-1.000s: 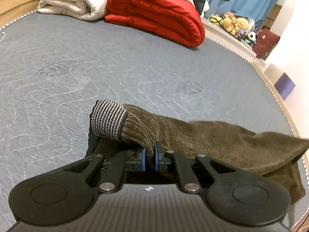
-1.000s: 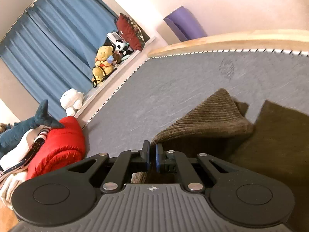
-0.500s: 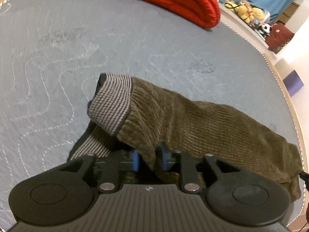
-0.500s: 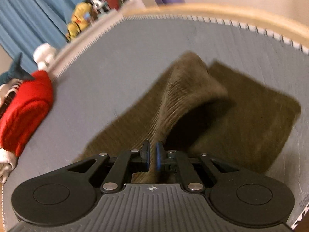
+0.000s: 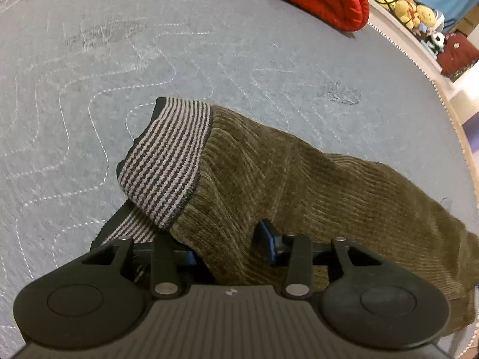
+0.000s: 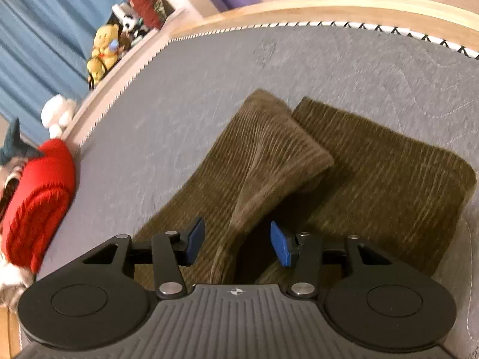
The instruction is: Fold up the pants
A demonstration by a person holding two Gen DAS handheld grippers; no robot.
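Olive corduroy pants (image 5: 269, 179) lie across the middle of the grey bed (image 5: 89, 59), and since my left tongs (image 5: 230, 248) and right tongs (image 6: 236, 242) have just been opening, I would withdraw both gently without dragging cloth.

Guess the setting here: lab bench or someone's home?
Most likely a home bedroom. The pants lie on a quilted grey mattress in a wooden bed frame, with stuffed toys lined up beside blue curtains.
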